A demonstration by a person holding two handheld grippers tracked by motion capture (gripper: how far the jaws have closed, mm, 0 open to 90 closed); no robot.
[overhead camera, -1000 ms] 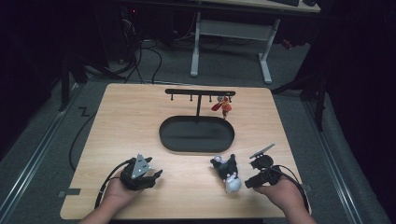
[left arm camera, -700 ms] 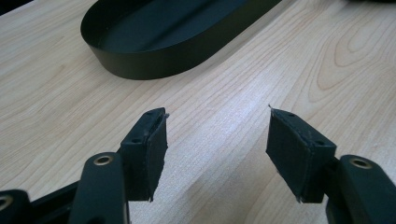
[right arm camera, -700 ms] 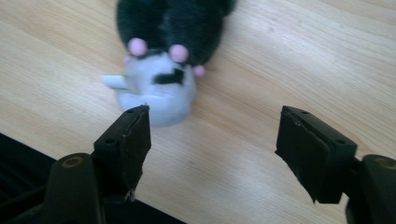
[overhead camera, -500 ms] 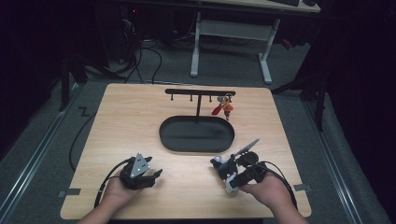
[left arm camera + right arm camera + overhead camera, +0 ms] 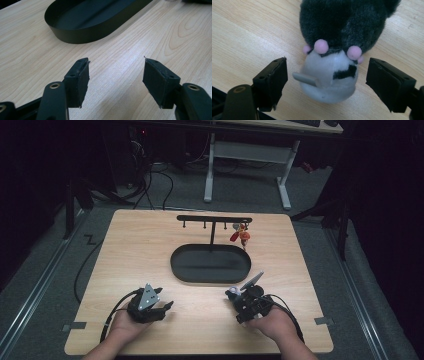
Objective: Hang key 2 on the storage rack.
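So the right gripper is lined up on the little plush toy, a dark fuzzy body with a pale grey-white part and pink pom-poms. The toy lies on the wooden table, just off the near right end of the black oval tray, on the person's side of it. The right jaws have just been opening and stand apart now, one pad on each side of the pale part, neither pressing on it yet.

My take on doing this grab well: nudge in a touch deeper before closing, so the pads meet the plush across its fattest bit instead of the rounded tip, where I'd guess it squirts out. It's soft stuff, so it should squash a fair bit. Close fully and lift only once it's snug. Watch that small grey tab sticking out toward the left pad; pinching just that probably leaves the toy dangling.

The left gripper rests on the table off the tray's near left end, jaws wide apart with nothing but bare wood between them. A red figure hangs on the black hook rack rising from the tray's far side, so I'm guessing the plush goes up there or into the tray.
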